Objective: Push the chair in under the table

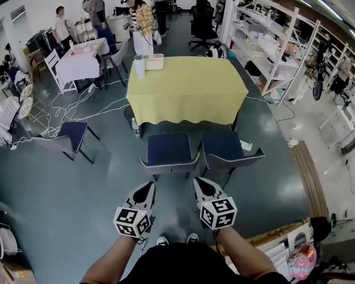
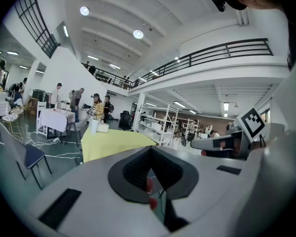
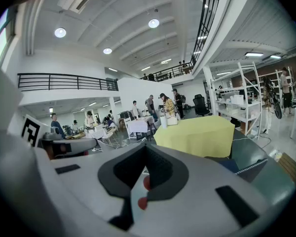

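Both jaws pressed together, left gripper [image 1: 147, 186] and right gripper [image 1: 199, 183] hover seemingly behind chairs [image 1: 168, 149].

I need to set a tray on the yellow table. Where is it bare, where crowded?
Bare: nearly the whole yellow table, near edge to right edge. Crowded: only its far left corner, holding a white cup and a box.
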`<action>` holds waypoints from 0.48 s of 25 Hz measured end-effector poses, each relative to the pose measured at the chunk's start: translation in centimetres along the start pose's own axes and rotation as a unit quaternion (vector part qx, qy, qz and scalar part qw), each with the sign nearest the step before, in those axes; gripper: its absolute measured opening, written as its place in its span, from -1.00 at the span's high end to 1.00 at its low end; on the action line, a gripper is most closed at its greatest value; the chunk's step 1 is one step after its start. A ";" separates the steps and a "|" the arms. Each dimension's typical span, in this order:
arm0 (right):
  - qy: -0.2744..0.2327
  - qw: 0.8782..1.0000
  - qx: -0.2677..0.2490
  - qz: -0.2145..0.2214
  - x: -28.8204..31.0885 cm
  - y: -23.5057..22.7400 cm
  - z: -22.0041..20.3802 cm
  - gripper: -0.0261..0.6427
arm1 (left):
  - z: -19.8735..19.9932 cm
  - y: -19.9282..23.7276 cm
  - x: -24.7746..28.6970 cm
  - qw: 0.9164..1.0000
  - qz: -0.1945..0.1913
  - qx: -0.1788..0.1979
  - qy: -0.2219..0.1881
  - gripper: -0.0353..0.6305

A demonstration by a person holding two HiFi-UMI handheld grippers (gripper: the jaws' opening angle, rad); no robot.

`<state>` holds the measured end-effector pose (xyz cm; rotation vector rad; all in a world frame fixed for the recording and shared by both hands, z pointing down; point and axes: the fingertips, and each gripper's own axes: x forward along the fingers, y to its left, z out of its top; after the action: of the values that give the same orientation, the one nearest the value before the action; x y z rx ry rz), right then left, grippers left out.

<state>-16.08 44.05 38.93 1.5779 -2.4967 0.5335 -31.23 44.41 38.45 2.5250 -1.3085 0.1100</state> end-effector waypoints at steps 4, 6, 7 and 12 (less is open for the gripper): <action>0.001 1.000 0.010 0.005 0.3 0.3 -0.2 0.88 | -0.1 0.5 0.0 1.000 -0.002 -0.001 0.002 0.87; -0.001 1.000 0.016 0.007 0.5 0.4 -0.2 0.88 | -0.2 0.7 0.1 1.000 -0.004 -0.002 0.003 0.87; -0.001 1.000 0.017 0.006 0.6 0.5 -0.3 0.88 | -0.2 0.8 0.1 1.000 -0.006 -0.003 0.003 0.87; -0.001 1.000 0.022 0.005 0.5 1.2 -0.5 0.88 | -0.3 1.3 -0.5 1.000 -0.013 -0.007 0.003 0.87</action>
<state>-17.41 44.30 39.28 1.5836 -2.5109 0.5942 -32.54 44.19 38.95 2.5279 -1.2705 0.1019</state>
